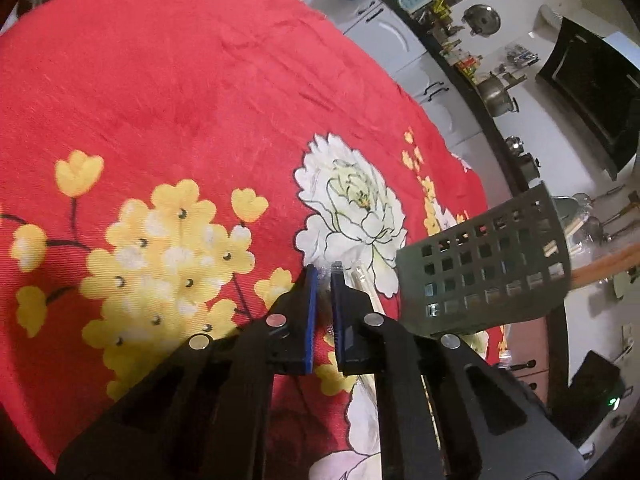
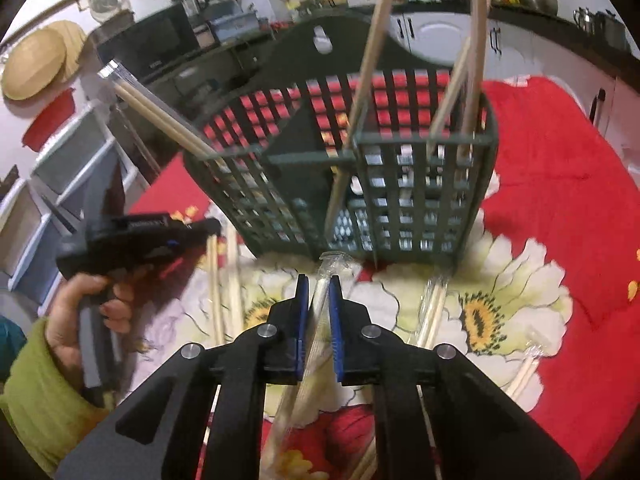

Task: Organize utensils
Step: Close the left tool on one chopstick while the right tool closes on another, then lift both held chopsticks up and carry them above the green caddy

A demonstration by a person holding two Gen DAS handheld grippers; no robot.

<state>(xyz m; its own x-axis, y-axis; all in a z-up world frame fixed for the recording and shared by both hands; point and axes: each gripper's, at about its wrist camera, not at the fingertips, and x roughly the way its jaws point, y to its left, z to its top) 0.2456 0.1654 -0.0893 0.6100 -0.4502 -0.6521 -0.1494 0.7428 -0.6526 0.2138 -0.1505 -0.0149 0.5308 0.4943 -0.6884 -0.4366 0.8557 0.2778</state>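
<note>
A dark green slotted utensil caddy (image 2: pixel 360 184) stands on the red floral tablecloth (image 2: pixel 560 184) and holds several wooden chopsticks (image 2: pixel 372 52). It also shows in the left wrist view (image 1: pixel 484 272). My right gripper (image 2: pixel 319 284) is shut on a clear-wrapped pair of chopsticks (image 2: pixel 316 320), just in front of the caddy. My left gripper (image 1: pixel 324 274) is nearly closed over the cloth, with a wrapped chopstick pair (image 1: pixel 366 284) beside its right finger; whether it grips anything is unclear. The left gripper also shows in the right wrist view (image 2: pixel 208 226), held by a hand.
More wrapped chopsticks lie on the cloth to the left (image 2: pixel 218 288) and right (image 2: pixel 434 308) of my right gripper, and another pair at the far right (image 2: pixel 524 372). Kitchen counters with pots (image 1: pixel 496 96) and cabinets lie beyond the table edge.
</note>
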